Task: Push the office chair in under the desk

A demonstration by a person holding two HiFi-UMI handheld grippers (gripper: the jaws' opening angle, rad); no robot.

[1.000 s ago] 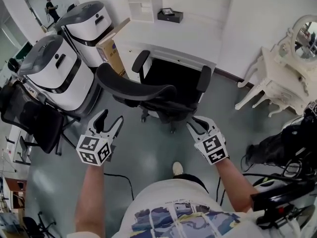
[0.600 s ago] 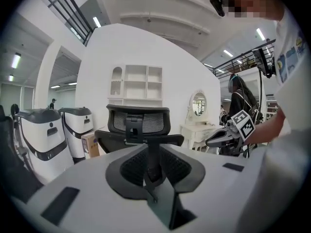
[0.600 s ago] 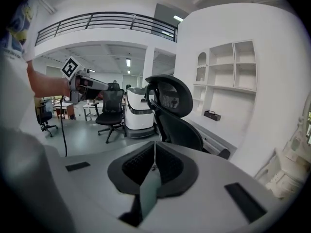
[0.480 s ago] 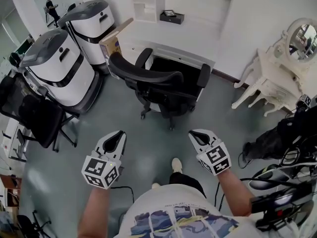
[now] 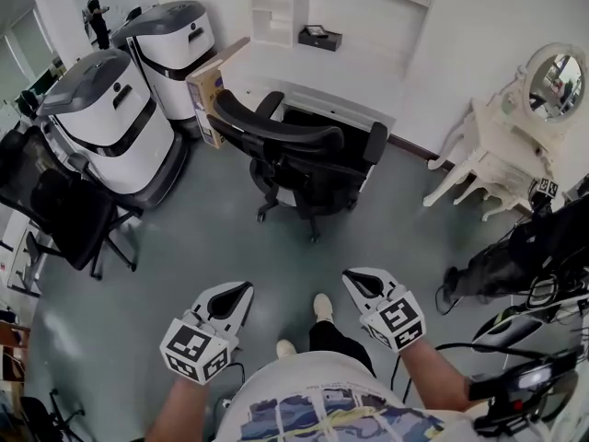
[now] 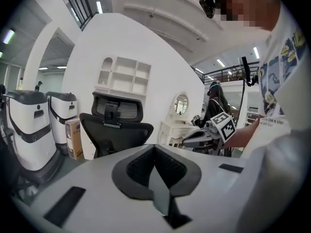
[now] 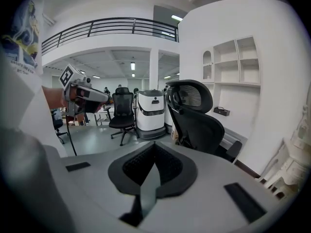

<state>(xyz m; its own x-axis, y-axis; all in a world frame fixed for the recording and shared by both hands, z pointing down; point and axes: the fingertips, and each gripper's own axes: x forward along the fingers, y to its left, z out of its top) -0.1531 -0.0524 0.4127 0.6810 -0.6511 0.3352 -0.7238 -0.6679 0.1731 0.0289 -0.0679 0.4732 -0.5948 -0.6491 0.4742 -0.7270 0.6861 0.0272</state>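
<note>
The black office chair (image 5: 304, 159) stands at the white desk (image 5: 304, 72), seat toward it and mesh backrest (image 5: 276, 127) facing me. Both grippers hang low, close to my body and well short of the chair, touching nothing. My left gripper (image 5: 243, 290) has just been closing and is now shut with nothing between its jaws; its own view shows the pads meeting (image 6: 154, 147) and the chair (image 6: 116, 127) beyond. My right gripper (image 5: 354, 278) is also shut and empty, its tips (image 7: 154, 145) pointing at the chair (image 7: 197, 118).
Two white-and-grey machines (image 5: 110, 127) (image 5: 170, 40) and a cardboard box (image 5: 207, 90) stand left of the desk. A second black chair (image 5: 64, 215) is at the far left. A white dressing table (image 5: 497, 155) and black gear with cables (image 5: 525, 256) fill the right. My shoes (image 5: 322, 307) show below.
Both grippers have drawn back from the chair's backrest toward my body. The left jaws went from wide open to shut, and the right jaws closed too. The chair now stands farther from me.
</note>
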